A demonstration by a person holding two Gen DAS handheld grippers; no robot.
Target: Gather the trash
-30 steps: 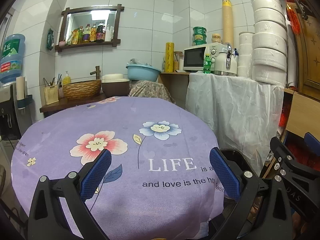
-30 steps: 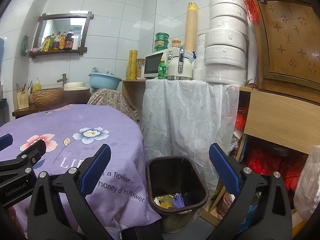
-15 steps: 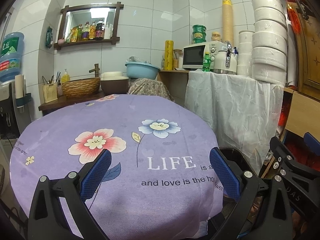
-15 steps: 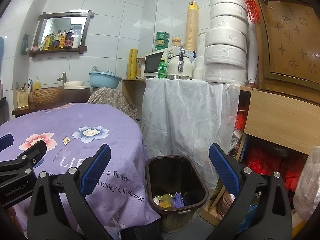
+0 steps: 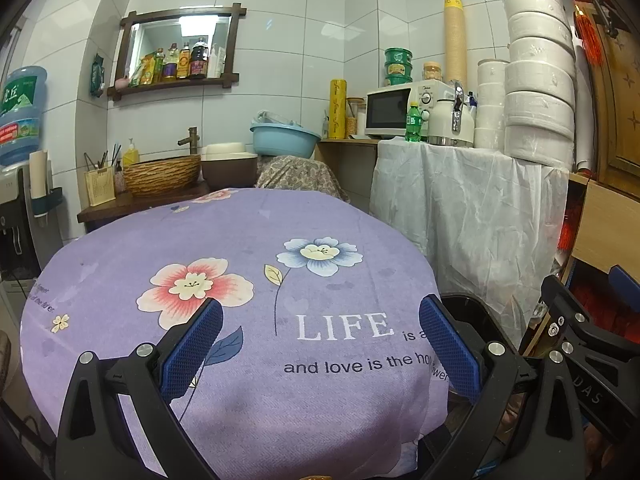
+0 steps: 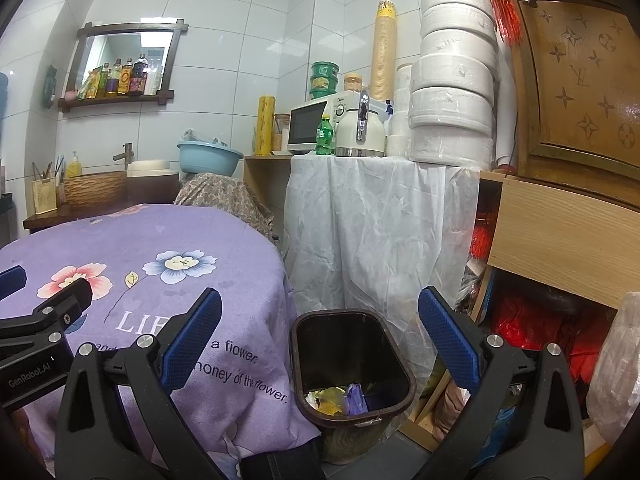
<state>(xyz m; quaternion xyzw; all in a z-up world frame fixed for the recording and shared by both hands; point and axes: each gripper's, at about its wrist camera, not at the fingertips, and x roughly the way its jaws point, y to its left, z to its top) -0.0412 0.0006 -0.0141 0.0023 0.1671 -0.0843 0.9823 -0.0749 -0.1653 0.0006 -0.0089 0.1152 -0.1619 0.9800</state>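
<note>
Barely anything moved: left gripper (image 5: 320,354) and right gripper (image 6: 320,340) both released, empty. Trash (image 6: 340,398) sits in bin (image 6: 394,354) below right tongs; tablecloth (image 5: 240,240) bare, likely done.

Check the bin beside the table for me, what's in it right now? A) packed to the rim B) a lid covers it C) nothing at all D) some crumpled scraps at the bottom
D: the right wrist view looks into the open bin, where scraps lie only at its bottom.
</note>
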